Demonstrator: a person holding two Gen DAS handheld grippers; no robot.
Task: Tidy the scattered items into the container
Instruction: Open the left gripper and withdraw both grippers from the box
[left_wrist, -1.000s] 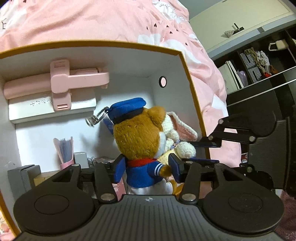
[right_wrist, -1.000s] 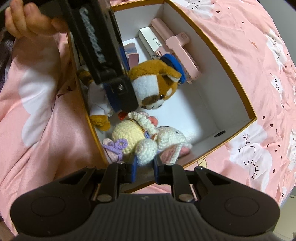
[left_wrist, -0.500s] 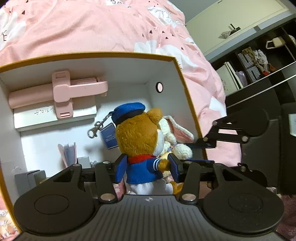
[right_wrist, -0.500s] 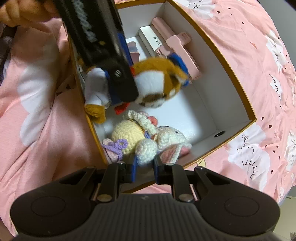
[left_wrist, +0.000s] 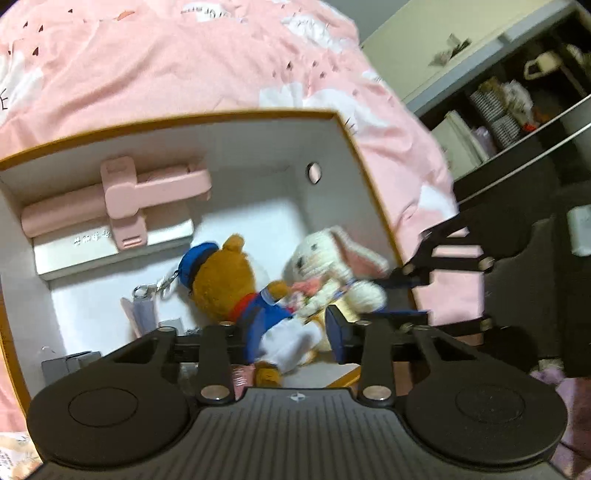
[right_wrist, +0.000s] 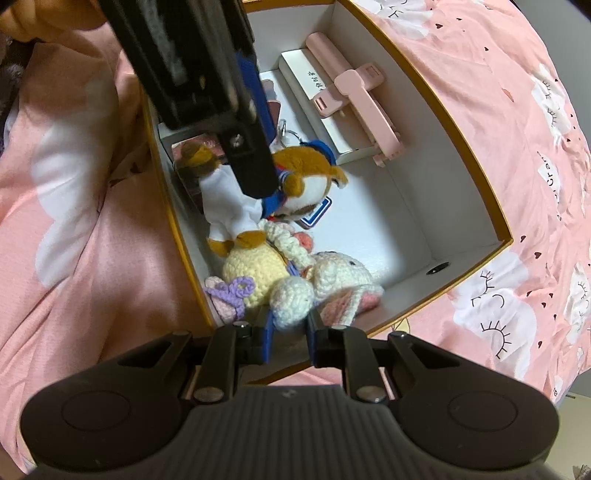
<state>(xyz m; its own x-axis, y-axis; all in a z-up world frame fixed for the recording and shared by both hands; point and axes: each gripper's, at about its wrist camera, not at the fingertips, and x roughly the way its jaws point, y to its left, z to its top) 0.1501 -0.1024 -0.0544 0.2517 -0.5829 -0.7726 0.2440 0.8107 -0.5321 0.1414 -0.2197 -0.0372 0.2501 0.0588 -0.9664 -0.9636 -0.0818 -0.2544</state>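
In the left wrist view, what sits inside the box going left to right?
Pink folding holder on the white flat box → sailor bear plush → crocheted white bunny → round hole in the box wall.

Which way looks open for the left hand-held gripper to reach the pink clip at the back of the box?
Probably none directly: the bear toy lies between the closing jaws of the left hand-held gripper, in front of the pink clip. Passing above the toy looks free.

Bear (left_wrist: 221, 284) beside rabbit (left_wrist: 325, 262), both inside box (left_wrist: 354, 147)
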